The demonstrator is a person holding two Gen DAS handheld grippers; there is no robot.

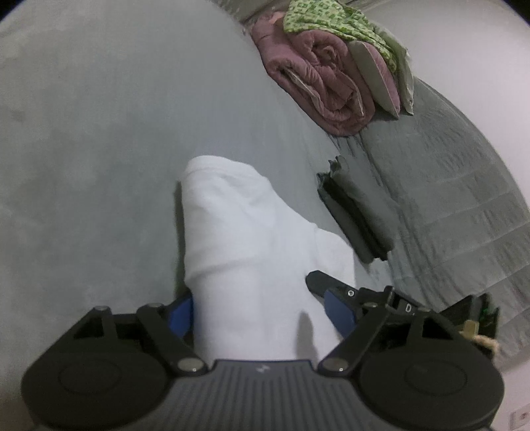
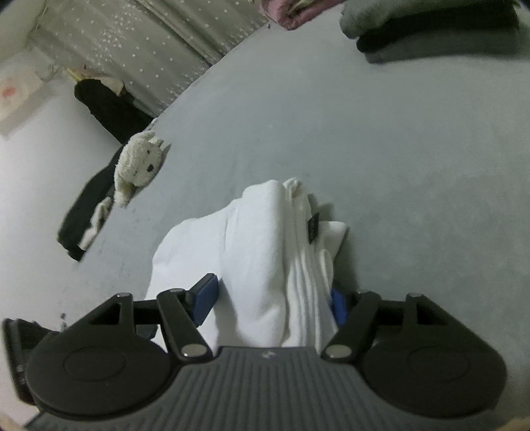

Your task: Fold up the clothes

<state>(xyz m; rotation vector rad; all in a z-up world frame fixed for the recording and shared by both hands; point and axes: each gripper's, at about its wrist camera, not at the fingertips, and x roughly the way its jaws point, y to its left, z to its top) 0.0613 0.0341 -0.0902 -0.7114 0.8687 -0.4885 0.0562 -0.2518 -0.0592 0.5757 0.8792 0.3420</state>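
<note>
A white garment (image 1: 238,225), folded into a thick bundle, runs forward from between the fingers of my left gripper (image 1: 251,291). Its blue pads (image 1: 339,310) press the cloth from both sides, so the gripper is shut on it. In the right wrist view the same white garment (image 2: 265,232) bunches in several layers, with a small black label (image 2: 313,225) showing on its right side. My right gripper (image 2: 271,285) is shut on that end, blue pads (image 2: 207,298) against the cloth. The bundle hangs just over the grey bed sheet (image 2: 381,139).
A folded stack of dark grey clothes (image 1: 357,212) lies to the right, beside a grey quilted blanket (image 1: 447,199). Further back are a rolled pink quilt (image 1: 324,83) and a green patterned cloth (image 1: 331,20). At the bed's left edge sit a white plush toy (image 2: 139,162) and a black garment (image 2: 86,218).
</note>
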